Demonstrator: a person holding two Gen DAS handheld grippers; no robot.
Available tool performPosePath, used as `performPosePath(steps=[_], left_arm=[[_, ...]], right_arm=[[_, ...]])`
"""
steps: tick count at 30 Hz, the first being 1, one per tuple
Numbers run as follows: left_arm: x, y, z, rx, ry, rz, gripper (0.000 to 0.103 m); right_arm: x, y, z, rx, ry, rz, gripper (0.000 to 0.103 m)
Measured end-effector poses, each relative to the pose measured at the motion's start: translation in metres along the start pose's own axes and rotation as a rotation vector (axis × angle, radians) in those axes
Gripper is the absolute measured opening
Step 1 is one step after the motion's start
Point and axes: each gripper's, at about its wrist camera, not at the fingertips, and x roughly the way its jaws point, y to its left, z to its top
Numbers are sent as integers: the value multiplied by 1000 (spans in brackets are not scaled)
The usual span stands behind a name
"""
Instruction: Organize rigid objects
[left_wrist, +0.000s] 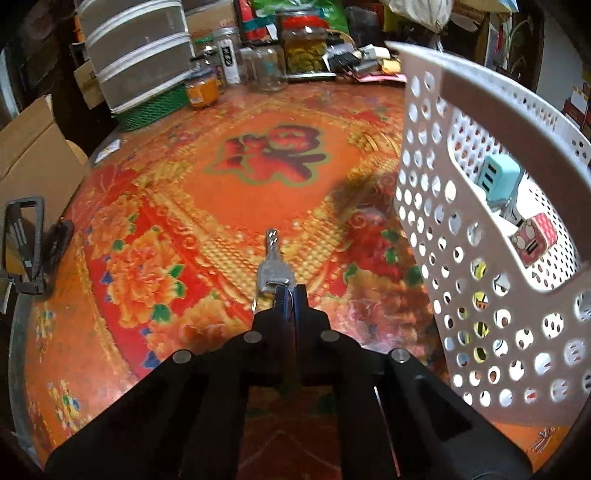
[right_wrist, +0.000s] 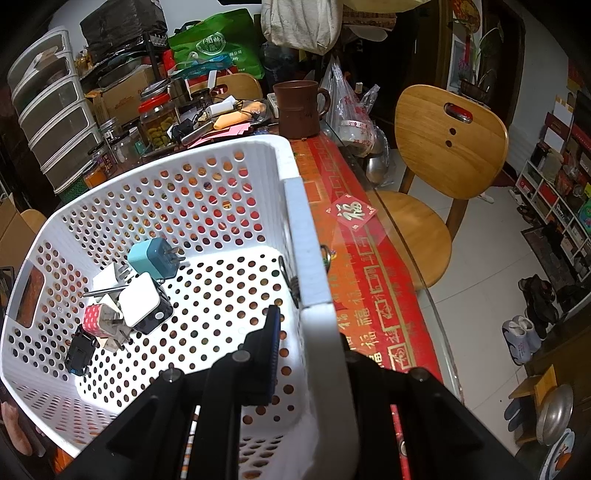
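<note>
My left gripper (left_wrist: 286, 291) is shut on a key ring with silver keys (left_wrist: 271, 267) that stick out ahead of the fingertips, above the red flowered tablecloth (left_wrist: 221, 192). The white perforated basket (left_wrist: 461, 110) is tilted up at the right of it. My right gripper (right_wrist: 306, 314) is shut on the basket's right wall (right_wrist: 314, 258), one finger inside (right_wrist: 271, 332) and one outside. Inside the basket lie several plug adapters: a teal one (right_wrist: 153, 256), a white one (right_wrist: 142, 299), a pink one (right_wrist: 98, 319) and a black one (right_wrist: 79, 354).
Jars (left_wrist: 304, 48), stacked drawers (left_wrist: 136, 55), a green basket and clutter fill the table's far side. A black clip (left_wrist: 27, 247) and a cardboard box (left_wrist: 33, 158) sit at the left edge. A brown mug (right_wrist: 297, 109) and wooden chairs (right_wrist: 443, 147) stand at the right.
</note>
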Motion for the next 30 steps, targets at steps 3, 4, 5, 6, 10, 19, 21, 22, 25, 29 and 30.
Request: performPosePath(steps=[3, 4, 5, 6, 10, 19, 21, 22, 25, 29, 30], left_arm=[[-15, 14, 2, -27, -40, -1, 2], [-19, 19, 3, -32, -49, -7, 2], [-25, 25, 4, -43, -62, -18, 2], [-31, 31, 5, -51, -70, -21, 2], [-57, 55, 11, -82, -108, -13, 2], [-100, 109, 20, -186, -167, 66, 2], [-104, 116, 21, -201, -172, 80, 2], [-106, 119, 22, -209, -175, 91, 2], [-112, 122, 24, -219, -185, 108, 2], [-118, 118, 27, -224, -196, 124, 2], [-117, 117, 29, -224, -197, 128, 2]], right_arm=[[0, 0, 0, -1, 0, 0, 16], [0, -1, 0, -1, 1, 1, 16], [0, 0, 0, -1, 1, -1, 16], [0, 0, 0, -1, 1, -3, 16], [0, 0, 0, 0, 0, -2, 16], [-1, -1, 1, -1, 1, 2, 16], [-1, 0, 1, 0, 1, 3, 16], [-1, 0, 1, 0, 1, 5, 16], [-1, 0, 2, 0, 1, 9, 16], [-1, 0, 2, 0, 1, 11, 16], [-1, 0, 2, 0, 1, 11, 16]])
